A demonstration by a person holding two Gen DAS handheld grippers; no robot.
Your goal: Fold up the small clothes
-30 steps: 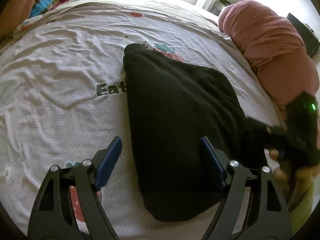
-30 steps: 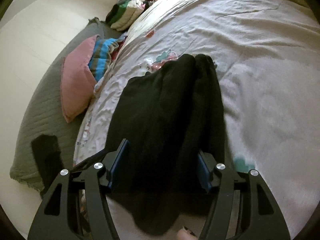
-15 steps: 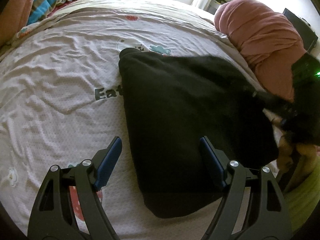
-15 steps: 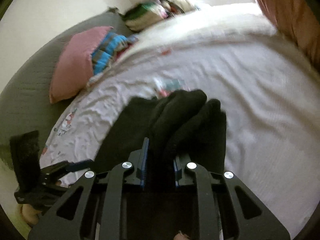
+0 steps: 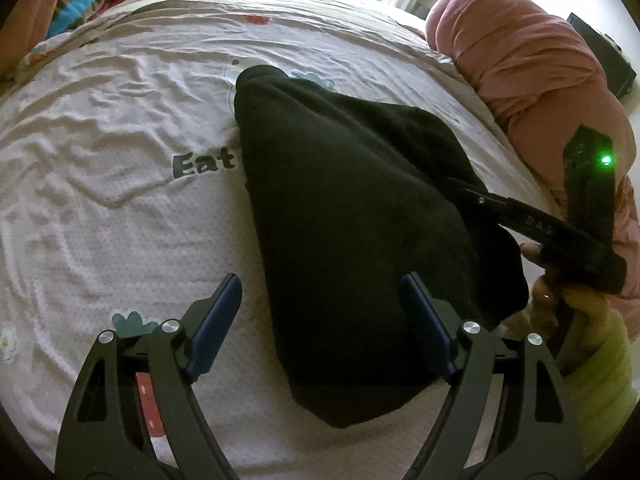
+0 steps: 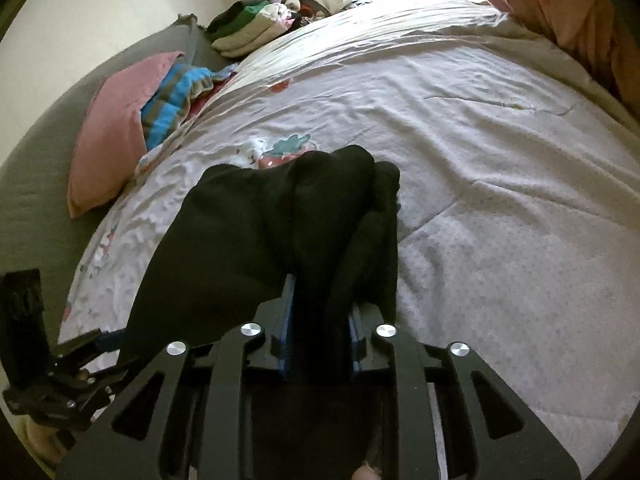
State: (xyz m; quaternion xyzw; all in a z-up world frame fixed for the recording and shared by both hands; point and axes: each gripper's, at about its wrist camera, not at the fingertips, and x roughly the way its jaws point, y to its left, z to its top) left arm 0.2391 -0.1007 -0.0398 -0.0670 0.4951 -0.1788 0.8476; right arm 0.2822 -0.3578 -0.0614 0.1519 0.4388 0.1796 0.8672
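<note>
Two grippers are working over one black garment (image 5: 352, 216) that is lying on a pale printed bedsheet (image 5: 120, 208), beside the printed word "Eat" (image 5: 203, 163). Seen from the left wrist, the garment is tapering from a narrow rolled end far up the bed to a wide, rounded near end, and it is lying folded over itself.

Left gripper (image 5: 320, 320): jaws are standing wide apart, with the blue pads (image 5: 218, 320) clear on either side. The near end of the garment is sitting between the fingers, but the pads are not pressing on it; nothing is being grasped.

Right gripper (image 6: 320, 320): jaws are narrow and a bunched fold of the black fabric is filling the gap between the blue pads (image 6: 287, 320), which are pressing on it on both sides. The jaws are opening slightly at this moment, yet the cloth is gathered up into them and rising off the sheet toward the gripper. In the left wrist view, this gripper is reaching in from the right edge onto the garment's right side, with a green light showing on its body, and a hand (image 5: 560, 296) is holding it.

Surroundings: a pink bundled blanket (image 5: 532, 64) is lying along the right of the bed; a pink pillow (image 6: 116, 128) with a blue striped cloth (image 6: 176, 96) is sitting at the left edge; a stack of folded clothes (image 6: 256, 24) is resting at the far corner
</note>
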